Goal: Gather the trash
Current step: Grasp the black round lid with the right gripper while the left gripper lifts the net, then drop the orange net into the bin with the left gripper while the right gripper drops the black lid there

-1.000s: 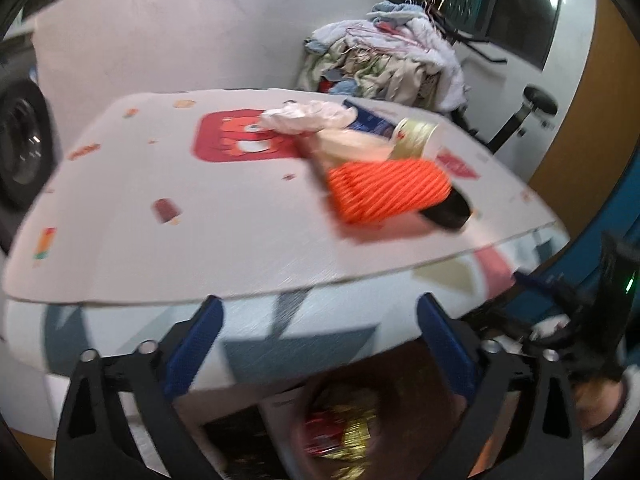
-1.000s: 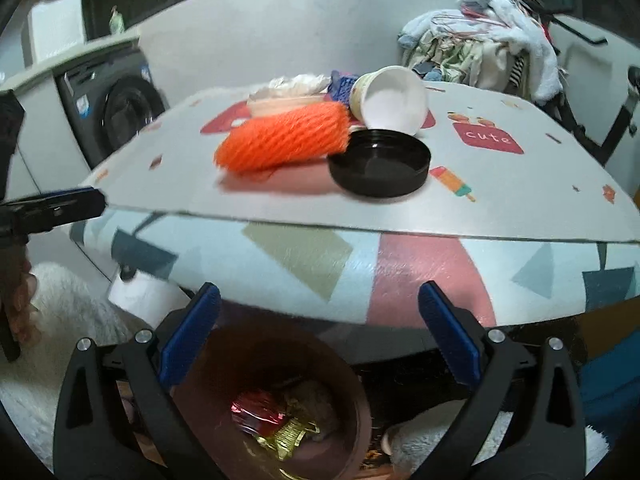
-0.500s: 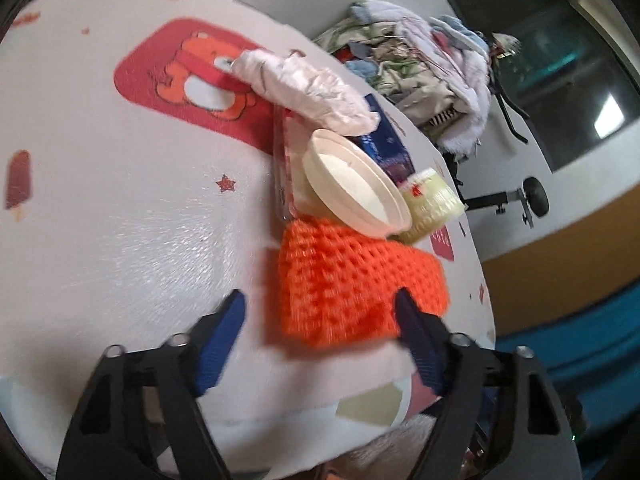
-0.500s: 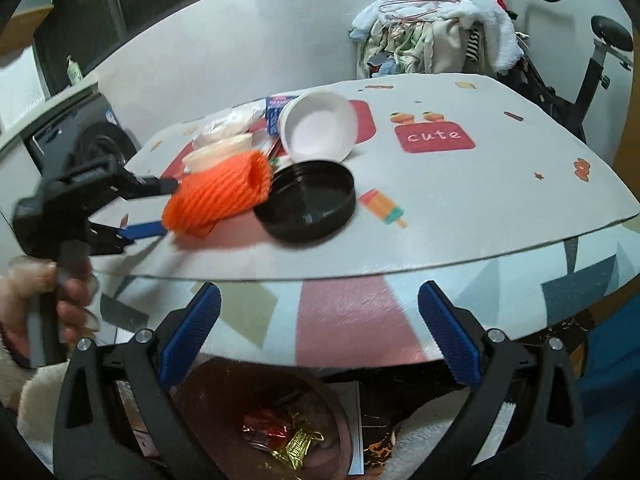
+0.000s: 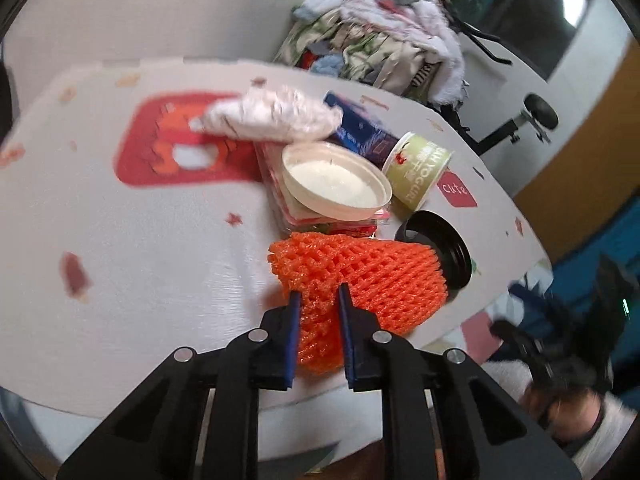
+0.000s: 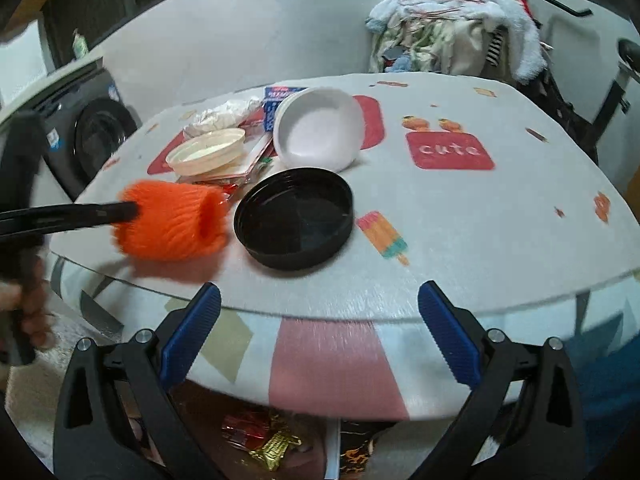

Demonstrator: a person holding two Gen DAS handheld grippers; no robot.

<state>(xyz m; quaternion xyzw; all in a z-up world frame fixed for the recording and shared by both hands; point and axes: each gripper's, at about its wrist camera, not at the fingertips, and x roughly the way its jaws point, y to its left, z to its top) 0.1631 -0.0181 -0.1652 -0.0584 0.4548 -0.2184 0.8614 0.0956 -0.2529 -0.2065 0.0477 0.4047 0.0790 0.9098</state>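
Observation:
My left gripper (image 5: 319, 300) is shut on the near end of an orange foam fruit net (image 5: 372, 276), which looks slightly lifted off the table in the right wrist view (image 6: 172, 222). Beside the net lie a black lid (image 6: 294, 218), a cream lid (image 5: 336, 180), a green yogurt cup (image 5: 418, 172), a white crumpled tissue (image 5: 272, 118) and a blue carton (image 5: 360, 132). My right gripper (image 6: 318, 312) is open and empty at the table's front edge, above a bin with wrappers (image 6: 264, 440).
The round table (image 6: 480, 220) has a printed white cloth. A pile of clothes (image 6: 452, 28) sits on an exercise bike behind it. A washing machine (image 6: 92, 132) stands at the left. A white bowl (image 6: 320, 128) lies tipped on the table.
My left gripper has come down over the table and closed on the orange net. My right gripper has stayed open near the front edge, shifting slightly.

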